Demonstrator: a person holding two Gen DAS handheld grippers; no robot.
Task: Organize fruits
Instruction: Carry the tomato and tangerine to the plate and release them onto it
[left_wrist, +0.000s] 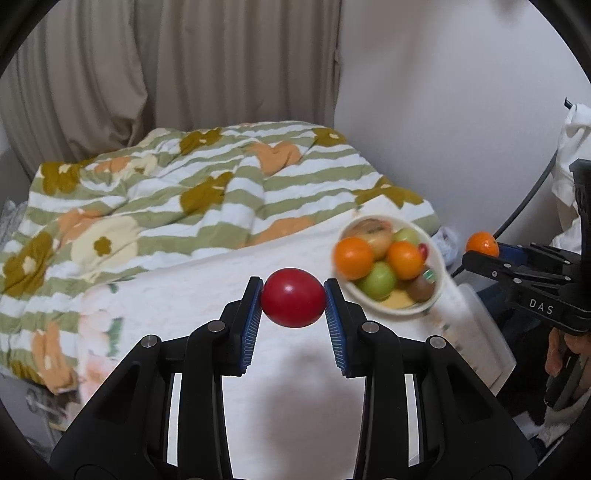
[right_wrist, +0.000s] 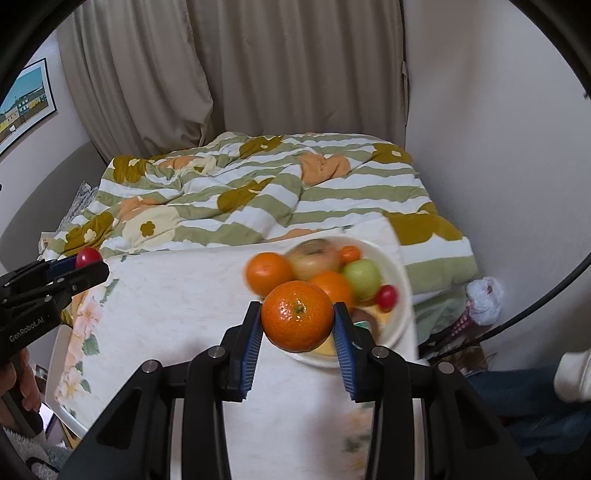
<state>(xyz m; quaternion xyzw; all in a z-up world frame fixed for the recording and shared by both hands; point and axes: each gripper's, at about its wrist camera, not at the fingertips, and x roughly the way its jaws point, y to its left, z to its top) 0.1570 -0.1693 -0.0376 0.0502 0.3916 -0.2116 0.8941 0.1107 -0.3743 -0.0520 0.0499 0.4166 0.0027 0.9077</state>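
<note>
Left tool (left_wrist: 293, 302): pinching smooth glossy red tomato (left_wrist: 293, 302) at widest girth; soft, slippery.
Right tool (right_wrist: 298, 316): pinching dimpled orange mandarin (right_wrist: 297, 315); light, yielding.

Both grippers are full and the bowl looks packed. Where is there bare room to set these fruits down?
The white cloth lies bare between the bowl and its flowered left edge, up to the striped quilt. The bowl is crowded. The left gripper holds the red fruit, the right gripper the orange.

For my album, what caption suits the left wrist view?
Left gripper pinches a red tomato beside a white fruit bowl.
</note>
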